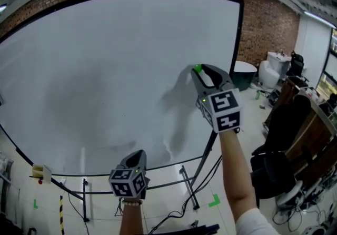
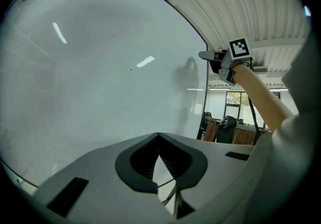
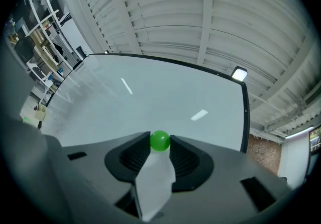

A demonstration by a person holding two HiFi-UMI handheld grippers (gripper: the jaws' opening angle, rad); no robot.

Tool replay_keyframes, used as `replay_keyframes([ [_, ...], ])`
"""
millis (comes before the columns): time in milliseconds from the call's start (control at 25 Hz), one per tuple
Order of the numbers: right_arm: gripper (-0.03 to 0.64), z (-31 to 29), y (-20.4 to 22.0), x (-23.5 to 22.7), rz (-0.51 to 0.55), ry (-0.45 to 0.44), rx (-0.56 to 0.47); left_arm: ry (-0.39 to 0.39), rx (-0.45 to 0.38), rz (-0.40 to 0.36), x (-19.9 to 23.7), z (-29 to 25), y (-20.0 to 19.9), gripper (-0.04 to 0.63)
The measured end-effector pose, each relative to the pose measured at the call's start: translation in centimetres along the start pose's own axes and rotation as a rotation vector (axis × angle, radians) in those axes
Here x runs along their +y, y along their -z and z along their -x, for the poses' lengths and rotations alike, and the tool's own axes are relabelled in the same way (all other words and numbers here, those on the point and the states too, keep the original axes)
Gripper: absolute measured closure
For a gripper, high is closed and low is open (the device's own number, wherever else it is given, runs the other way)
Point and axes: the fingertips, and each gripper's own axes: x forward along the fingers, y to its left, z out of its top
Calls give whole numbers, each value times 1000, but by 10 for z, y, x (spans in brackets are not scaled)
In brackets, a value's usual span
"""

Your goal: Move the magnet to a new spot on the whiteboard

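1. Left hand-held gripper (image 1: 140, 154), grey plastic with a cube of square markers: nearest to us, held low under the board's lower edge. In the left gripper view (image 2: 159, 135) its jaw tips meet with nothing between them. We judge that it is kept closed and out of the way because the task needs only one hand.

2. Right hand-held gripper (image 1: 201, 72), same make: raised on an outstretched arm towards the right-hand part of the board. Its jaws (image 3: 160, 144) are clamped on the item below, pinching it at the very tips.

3. Small green ball-shaped magnet (image 1: 198, 67): gripped between the right jaws (image 3: 160, 140), in front of the board at about mid-height and nearer its right edge than its left.
   - It sits at the jaw ends, not deep in the ribbed pads. We judge this is so that its front stands clear of the plastic and can meet the board face first.
   - We cannot tell whether it touches the surface. The gripper's shadow falls on the board just beside the tip, so it is close at least.

4. Large whiteboard (image 1: 105, 70), black-framed, upright on a dark metal stand: a broad white expanse lies to the left of the magnet. We judge any part of it would serve as a new spot.

5. Red brick wall (image 1: 263, 12): behind and above the board, no part in the task.

6. Step in hand, as we judge it: the magnet is gripped and either in transit or about to be set down.
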Motion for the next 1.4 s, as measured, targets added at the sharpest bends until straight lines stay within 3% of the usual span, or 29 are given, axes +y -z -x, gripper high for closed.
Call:
replay_keyframes([
  [600, 479, -31, 9, 10, 63, 32, 55, -16, 3, 14, 12, 5, 4, 597],
  [1000, 471, -30, 9, 10, 94, 63, 44, -5, 12, 21, 8, 3, 9, 597],
  [1080, 445, -22, 8, 6, 90, 73, 30, -2, 11, 20, 5, 2, 9, 597],
  [1200, 437, 1, 7, -2, 35, 71, -11, 2, 12, 14, 1, 0, 9, 597],
  [1400, 469, 44, 33, -4, -176, -14, -52, 16, 28, 8, -10, -4, 14, 597],
])
